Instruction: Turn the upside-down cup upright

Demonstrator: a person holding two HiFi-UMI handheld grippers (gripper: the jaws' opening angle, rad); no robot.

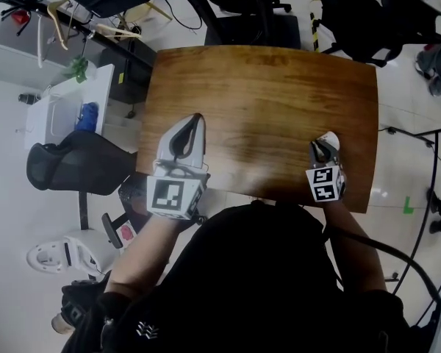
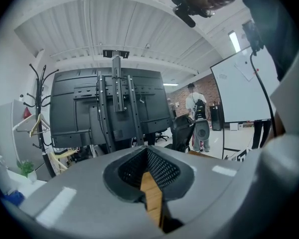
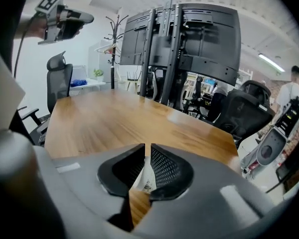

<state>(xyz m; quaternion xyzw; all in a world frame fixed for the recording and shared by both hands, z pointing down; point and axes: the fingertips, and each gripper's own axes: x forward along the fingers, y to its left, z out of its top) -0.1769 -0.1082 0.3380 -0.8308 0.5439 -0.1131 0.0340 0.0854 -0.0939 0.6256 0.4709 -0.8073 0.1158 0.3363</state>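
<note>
The right gripper [image 1: 324, 148] stood over the near right part of the wooden table [image 1: 264, 87], its jaws drawn nearly together on the thin white wall of the cup [image 3: 144, 179], which sat pinched between the pads. In the head view the cup [image 1: 330, 138] showed as a white shape at the jaw tips; its orientation could not be told. The left gripper [image 2: 147, 149] hung over the table's left edge, jaws closed and empty.
</note>
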